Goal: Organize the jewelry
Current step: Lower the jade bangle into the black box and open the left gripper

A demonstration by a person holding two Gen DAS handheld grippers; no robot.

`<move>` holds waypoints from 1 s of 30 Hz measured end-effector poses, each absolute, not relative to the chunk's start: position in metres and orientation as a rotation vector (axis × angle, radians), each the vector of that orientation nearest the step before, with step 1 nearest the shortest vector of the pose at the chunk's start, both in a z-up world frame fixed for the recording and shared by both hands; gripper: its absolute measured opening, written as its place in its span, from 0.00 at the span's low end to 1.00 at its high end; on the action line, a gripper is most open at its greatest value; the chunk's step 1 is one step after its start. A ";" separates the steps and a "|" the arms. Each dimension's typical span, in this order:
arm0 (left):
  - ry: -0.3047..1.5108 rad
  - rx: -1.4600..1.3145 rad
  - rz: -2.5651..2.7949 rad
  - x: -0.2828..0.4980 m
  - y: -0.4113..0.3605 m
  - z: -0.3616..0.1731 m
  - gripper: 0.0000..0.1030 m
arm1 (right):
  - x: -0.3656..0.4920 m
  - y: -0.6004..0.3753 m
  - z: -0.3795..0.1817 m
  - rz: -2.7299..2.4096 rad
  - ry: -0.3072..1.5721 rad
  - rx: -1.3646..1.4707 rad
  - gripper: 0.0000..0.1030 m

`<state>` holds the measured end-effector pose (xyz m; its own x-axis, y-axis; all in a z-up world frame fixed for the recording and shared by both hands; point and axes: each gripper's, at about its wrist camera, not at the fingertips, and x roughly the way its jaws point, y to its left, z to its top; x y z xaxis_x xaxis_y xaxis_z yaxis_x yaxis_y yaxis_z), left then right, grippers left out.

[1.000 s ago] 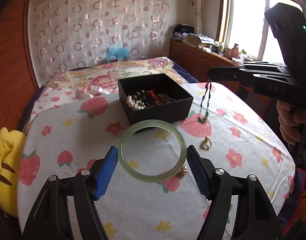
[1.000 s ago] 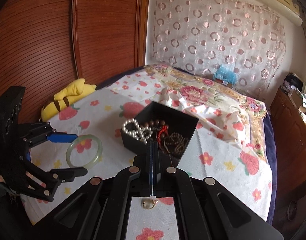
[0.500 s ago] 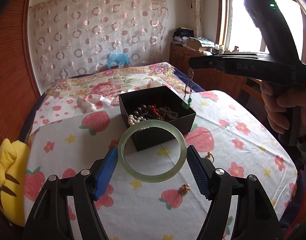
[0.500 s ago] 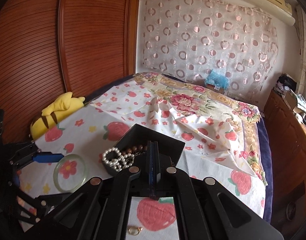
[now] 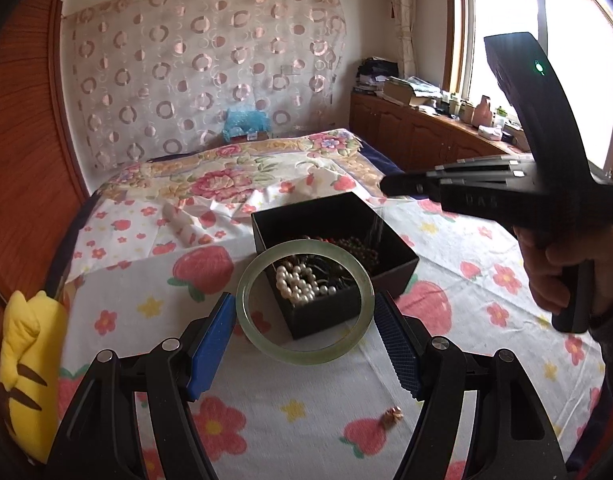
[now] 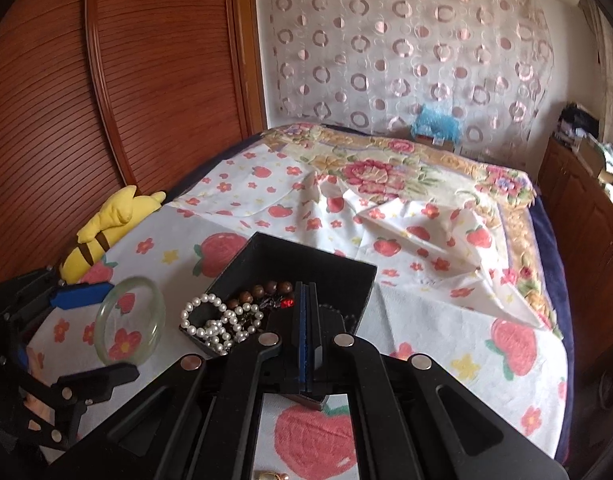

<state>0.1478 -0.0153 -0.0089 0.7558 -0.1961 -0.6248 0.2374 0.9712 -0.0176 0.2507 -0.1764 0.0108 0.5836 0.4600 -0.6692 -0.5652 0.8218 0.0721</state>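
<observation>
My left gripper (image 5: 304,304) is shut on a pale green jade bangle (image 5: 306,354), its blue pads pressing the ring's two sides just above the tablecloth, in front of the black jewelry box (image 5: 394,276). The box holds a pearl string (image 5: 298,284) and dark bead strands. My right gripper (image 5: 386,188) is shut and hovers over the box's far right corner. A thin necklace chain (image 5: 376,232) hangs from it as a faint blur into the box. The right wrist view shows the shut right gripper (image 6: 305,288) above the box (image 6: 306,256), and the bangle (image 6: 160,320) at the left.
A small copper-coloured earring (image 5: 391,417) lies on the cloth near my left gripper; a gold ring (image 6: 270,476) lies under my right one. A yellow plush toy (image 5: 26,344) sits at the table's left edge. A hand (image 5: 554,272) grips the right tool.
My right gripper carried the dangling necklace from right of the box to above it. My left gripper brought the bangle closer to the box, which now shows through the ring.
</observation>
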 end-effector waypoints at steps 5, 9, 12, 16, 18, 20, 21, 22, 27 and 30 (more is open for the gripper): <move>0.684 0.076 -0.232 0.162 -0.022 -0.009 0.66 | 0.248 -0.183 0.007 0.599 0.729 -0.148 0.03; 0.695 0.099 -0.231 0.176 -0.033 -0.012 0.66 | 0.241 -0.198 0.003 0.586 0.725 -0.141 0.03; 0.712 0.117 -0.228 0.190 -0.042 -0.017 0.66 | 0.234 -0.211 -0.003 0.570 0.729 -0.137 0.03; 0.741 0.135 -0.219 0.209 -0.053 -0.027 0.66 | 0.220 -0.228 -0.014 0.561 0.739 -0.148 0.04; 0.751 0.140 -0.219 0.216 -0.059 -0.031 0.66 | 0.213 -0.234 -0.018 0.558 0.743 -0.157 0.04; 0.759 0.148 -0.215 0.220 -0.063 -0.033 0.66 | 0.205 -0.238 -0.024 0.559 0.750 -0.163 0.04; 0.765 0.150 -0.212 0.224 -0.066 -0.035 0.66 | 0.203 -0.239 -0.026 0.562 0.752 -0.165 0.04; 0.770 0.151 -0.211 0.225 -0.067 -0.036 0.66 | 0.199 -0.240 -0.028 0.566 0.754 -0.169 0.05; 0.774 0.157 -0.224 0.223 -0.073 -0.039 0.68 | 0.184 -0.236 -0.038 0.594 0.762 -0.186 0.16; 0.758 0.169 -0.226 0.216 -0.074 -0.036 0.75 | 0.175 -0.232 -0.045 0.614 0.776 -0.191 0.16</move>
